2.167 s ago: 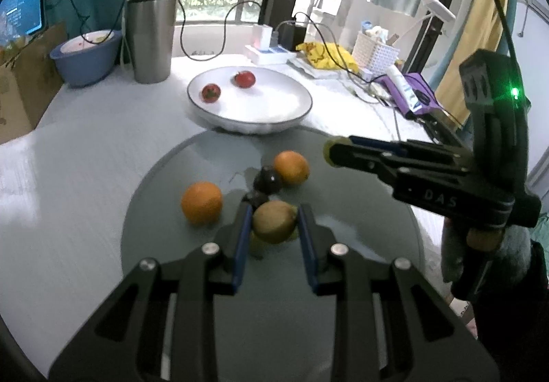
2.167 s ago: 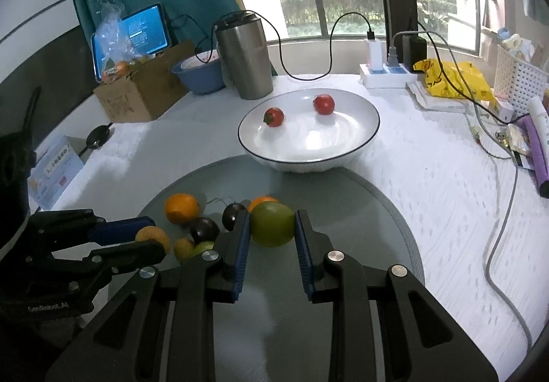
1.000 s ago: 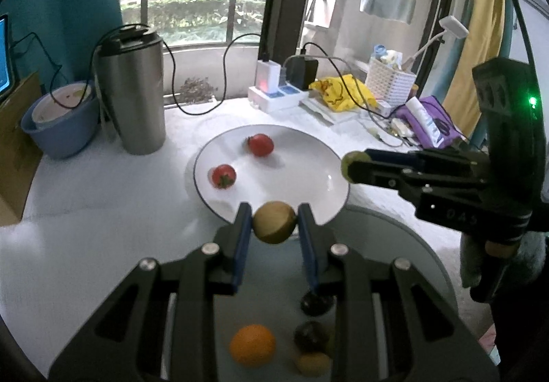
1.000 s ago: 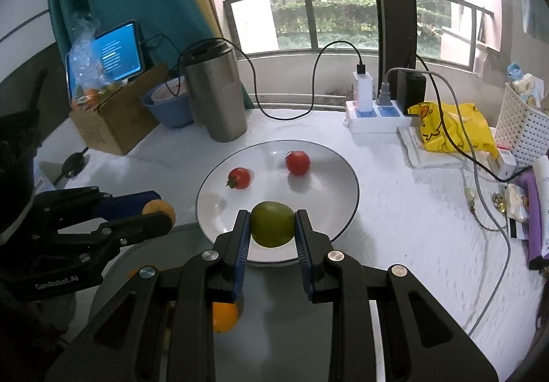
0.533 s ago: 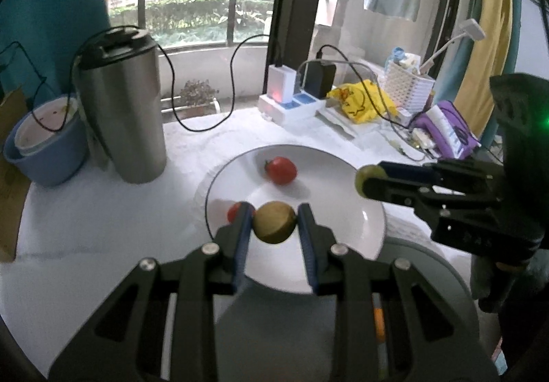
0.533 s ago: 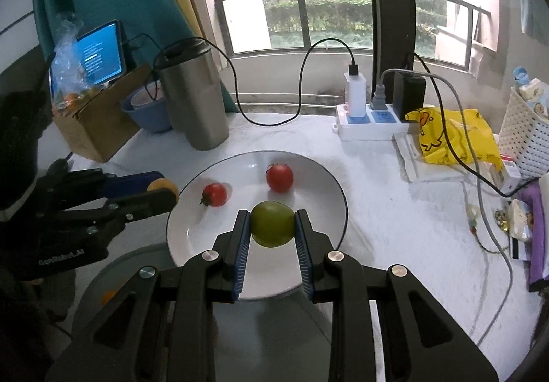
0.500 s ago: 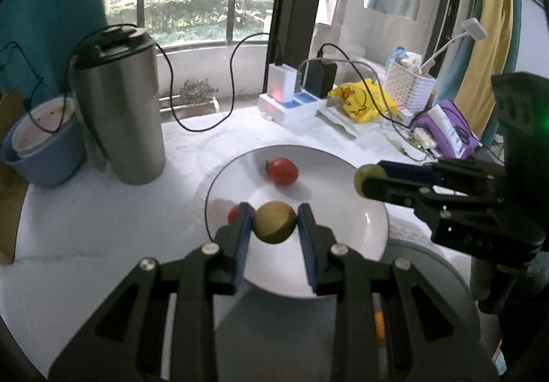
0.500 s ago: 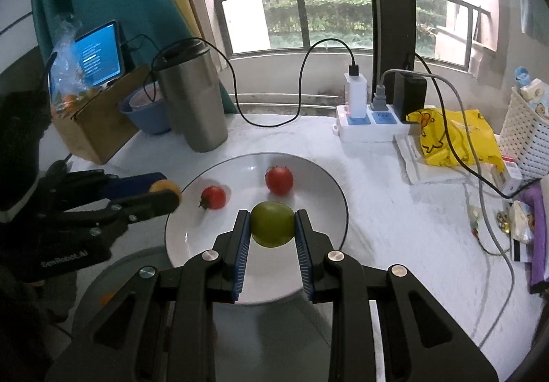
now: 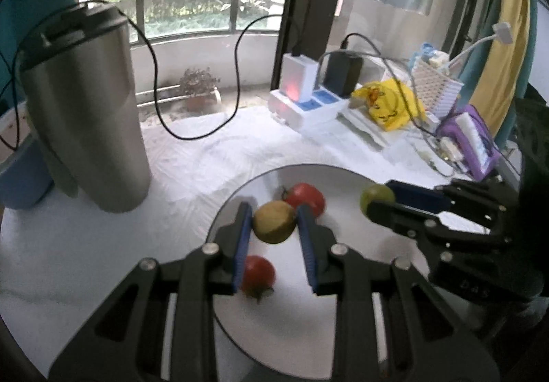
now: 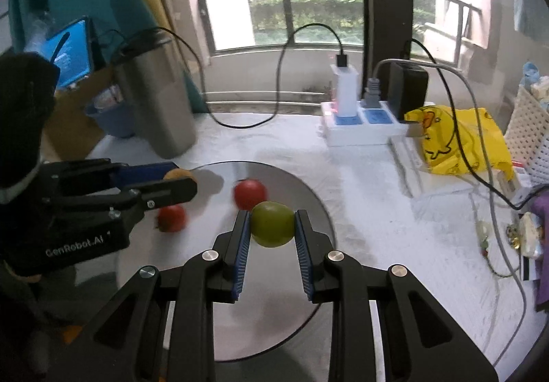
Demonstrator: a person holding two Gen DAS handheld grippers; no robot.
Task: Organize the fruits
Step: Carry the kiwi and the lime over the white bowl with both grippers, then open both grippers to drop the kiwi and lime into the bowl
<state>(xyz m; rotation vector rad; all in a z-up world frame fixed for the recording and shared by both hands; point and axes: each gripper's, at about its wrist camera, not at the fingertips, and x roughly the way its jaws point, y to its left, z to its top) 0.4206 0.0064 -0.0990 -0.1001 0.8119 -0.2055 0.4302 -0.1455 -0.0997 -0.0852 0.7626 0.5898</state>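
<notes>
1. Both grippers have carried fruit from the grey mat to over the white plate (image 9: 343,172).
2. We see left gripper (image 9: 274,227) jaws clamped on a brownish-yellow fruit (image 9: 273,222), right gripper (image 10: 271,231) jaws on a green fruit (image 10: 272,223).
3. Plate lies directly beneath both; tomatoes (image 9: 305,199) sit close by.

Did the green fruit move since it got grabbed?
Yes. The green fruit, held in the right tongs, went from the grey mat to over the white plate.

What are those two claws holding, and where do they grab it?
The left gripper holds a brownish-yellow fruit, the right gripper a green fruit. Each is pinched across its middle between the blue fingers, above the white plate.
</notes>
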